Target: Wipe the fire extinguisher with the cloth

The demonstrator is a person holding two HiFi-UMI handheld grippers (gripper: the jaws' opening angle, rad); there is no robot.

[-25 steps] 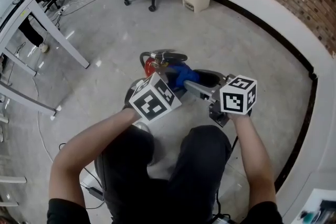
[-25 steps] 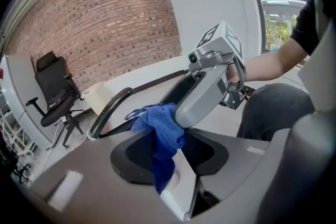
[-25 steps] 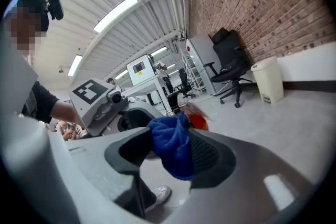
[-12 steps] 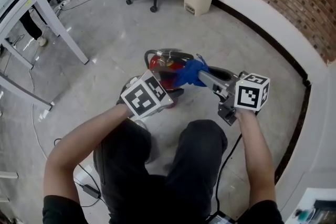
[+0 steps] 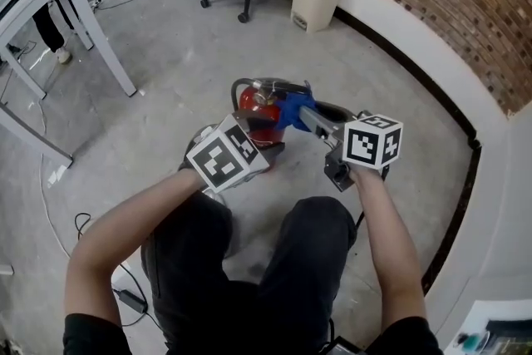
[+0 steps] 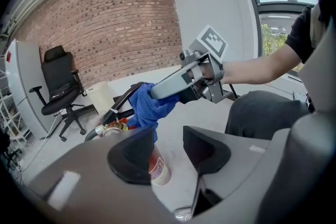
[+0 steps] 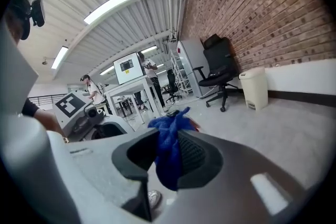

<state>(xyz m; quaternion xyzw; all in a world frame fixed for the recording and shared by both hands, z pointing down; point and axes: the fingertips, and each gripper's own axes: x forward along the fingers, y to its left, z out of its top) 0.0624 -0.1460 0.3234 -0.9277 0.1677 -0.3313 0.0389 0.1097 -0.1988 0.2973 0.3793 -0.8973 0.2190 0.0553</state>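
moved: left claw (image 6: 168, 150) has drawn back from the fire extinguisher (image 5: 252, 104), so more red body shows than a second ago.
left claw: released, jaws wide though just narrowing a little; the extinguisher's body shows low in the gap, with no pad pressing it.
right claw (image 7: 169, 157): clenched on the blue cloth (image 5: 293, 107), jaws just easing a shade.
cloth: bunched against the extinguisher's top, by the black hose (image 5: 241, 83).
extinguisher: upright on the grey floor (image 5: 166, 79), before the person's knees.
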